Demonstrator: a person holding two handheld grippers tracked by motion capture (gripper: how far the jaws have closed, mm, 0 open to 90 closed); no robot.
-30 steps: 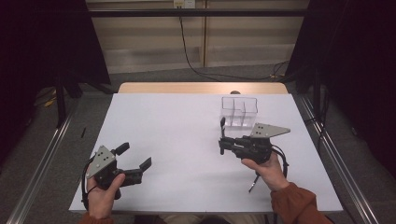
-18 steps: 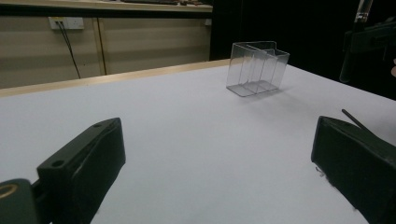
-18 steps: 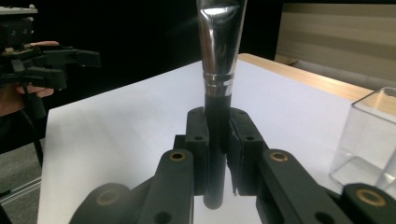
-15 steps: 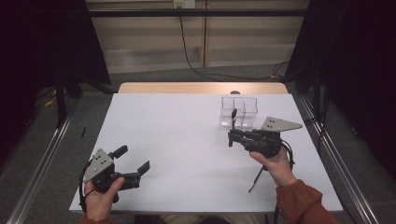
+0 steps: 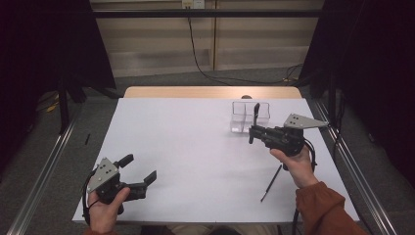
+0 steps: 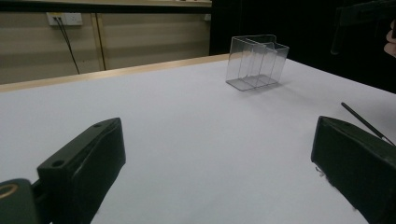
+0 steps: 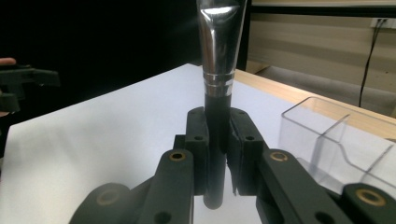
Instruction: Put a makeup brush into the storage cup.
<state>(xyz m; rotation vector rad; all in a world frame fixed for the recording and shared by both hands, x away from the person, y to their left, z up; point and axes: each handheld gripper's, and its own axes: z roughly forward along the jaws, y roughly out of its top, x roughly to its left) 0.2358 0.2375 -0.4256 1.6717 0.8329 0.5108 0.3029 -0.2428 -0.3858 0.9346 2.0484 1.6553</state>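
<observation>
Brush held upright beside the clear organizer

The right gripper (image 5: 253, 128) clamps a black makeup brush (image 7: 218, 93) just beside the clear organizer (image 5: 243, 117) (silver ferrule up); the left gripper (image 5: 138, 169), jaws apart, sits well away from it.

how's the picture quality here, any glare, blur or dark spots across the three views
High view: evenly lit white table, surroundings dark. Right gripper view: bright glare on the silver metal ferrule of the black-handled brush held in the right gripper; its near jaws are soft. Left gripper view: the left gripper blurs up close, while the clear plastic divided organiser casts a faint shadow.
</observation>
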